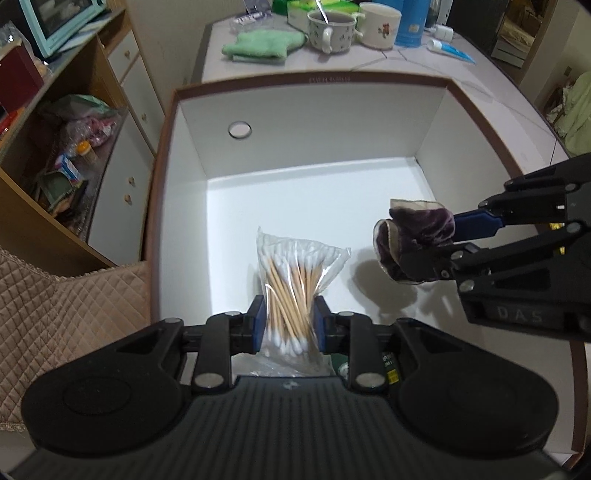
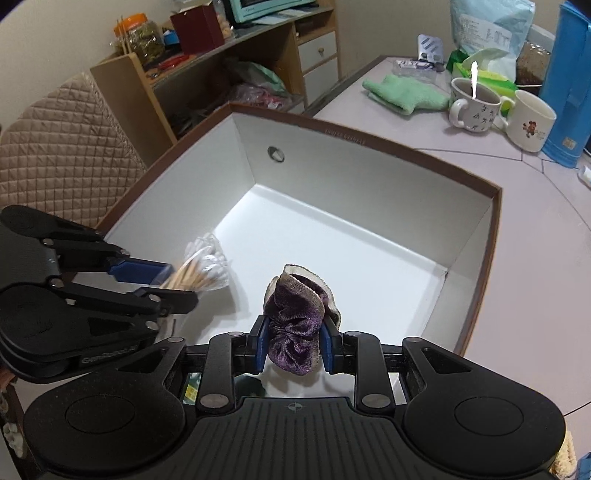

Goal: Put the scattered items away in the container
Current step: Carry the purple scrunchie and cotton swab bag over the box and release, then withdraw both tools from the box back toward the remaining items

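A white box with a brown rim (image 1: 258,79) (image 2: 369,142) lies open below both grippers. My left gripper (image 1: 289,325) is shut on a clear bag of cotton swabs (image 1: 295,280) and holds it over the box's near left part; the bag also shows in the right wrist view (image 2: 203,269), in the left gripper (image 2: 173,280). My right gripper (image 2: 295,345) is shut on a purple velvet scrunchie (image 2: 295,317) above the box floor. In the left wrist view the right gripper (image 1: 439,242) holds the scrunchie (image 1: 413,236) at the box's right side.
On the table behind the box lie a green towel (image 1: 262,46) (image 2: 402,94), two mugs (image 1: 332,29) (image 2: 472,107), a blue jug (image 2: 569,85) and a tube (image 1: 450,48). A wooden shelf unit (image 1: 55,155) and a quilted chair (image 2: 62,147) stand to the left.
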Demonstrator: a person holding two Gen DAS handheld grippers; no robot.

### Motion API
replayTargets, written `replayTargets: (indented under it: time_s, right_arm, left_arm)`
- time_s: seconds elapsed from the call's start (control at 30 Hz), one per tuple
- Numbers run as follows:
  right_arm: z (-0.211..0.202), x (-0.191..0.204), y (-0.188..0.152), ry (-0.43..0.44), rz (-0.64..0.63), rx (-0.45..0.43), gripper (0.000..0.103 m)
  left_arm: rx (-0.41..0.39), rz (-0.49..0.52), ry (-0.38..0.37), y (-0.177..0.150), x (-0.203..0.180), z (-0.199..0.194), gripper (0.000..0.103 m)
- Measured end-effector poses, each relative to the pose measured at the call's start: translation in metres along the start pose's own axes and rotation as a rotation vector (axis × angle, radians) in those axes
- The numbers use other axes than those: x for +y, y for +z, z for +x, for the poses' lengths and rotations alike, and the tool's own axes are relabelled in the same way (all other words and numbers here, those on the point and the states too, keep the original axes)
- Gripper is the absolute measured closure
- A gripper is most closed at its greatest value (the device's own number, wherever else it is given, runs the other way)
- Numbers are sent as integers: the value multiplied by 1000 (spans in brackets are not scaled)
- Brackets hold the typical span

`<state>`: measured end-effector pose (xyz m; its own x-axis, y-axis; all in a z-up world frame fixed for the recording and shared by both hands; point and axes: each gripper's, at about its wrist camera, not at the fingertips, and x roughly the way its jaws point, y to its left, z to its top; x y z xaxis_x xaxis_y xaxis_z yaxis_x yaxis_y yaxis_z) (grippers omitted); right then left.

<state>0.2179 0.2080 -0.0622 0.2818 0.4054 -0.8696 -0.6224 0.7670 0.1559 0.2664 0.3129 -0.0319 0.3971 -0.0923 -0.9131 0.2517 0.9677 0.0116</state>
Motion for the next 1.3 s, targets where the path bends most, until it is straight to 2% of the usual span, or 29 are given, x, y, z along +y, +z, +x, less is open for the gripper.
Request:
replayTargets:
  time_s: [0.13,0.17,0.2,0.23,0.33,0.67,0.77,0.83,0.87,0.9,0.93,0.97,1.17,1.3]
  right_arm:
    - [-2,1,-2,-4,-21,9,76]
    - [-3,2,-3,-2,-25,13,57]
    - [-6,3,-4,11,-32,2,46]
    - [-10,5,-6,14,-41,-8,45]
    - [-17,9,-9,0,-53,-17,44]
    - [-69,16,-27,19,41,13,44]
    - [-84,21,-36,30,51,17,44]
    - [-92,24,-44,29,57,15,43]
    - [-96,26,-48,28,61,16,40]
    - [-99,27,-52,24,66,14,23]
    - [-103,29,-56,20,67,6,16]
    - [-107,31,-59,17,63,-3,13]
    - [-125,39,-75,6,61,-16,13]
    - [-131,43,-85,2,59,-12,13]
  left_arm:
    - [0,-16,-1,1,-2,0,74]
    - [-3,-21,-2,1,-2,-2,71]
    - [-6,-27,-4,1,-2,-5,71]
    - [-11,-30,-3,2,-2,-8,70]
    - [-29,-25,7,1,-4,-20,66]
    - [-57,2,40,-14,-18,-60,58]
    - [-64,14,53,-22,-24,-72,48]
    - [-68,22,62,-27,-28,-80,45]
    - [-70,26,66,-30,-30,-83,43]
    - [-72,30,70,-32,-32,-87,42]
    - [-75,32,74,-35,-34,-91,42]
    - [-78,33,77,-38,-37,-94,41]
    - [-100,38,97,-55,-49,-115,35]
    - [-117,32,117,-65,-53,-127,26]
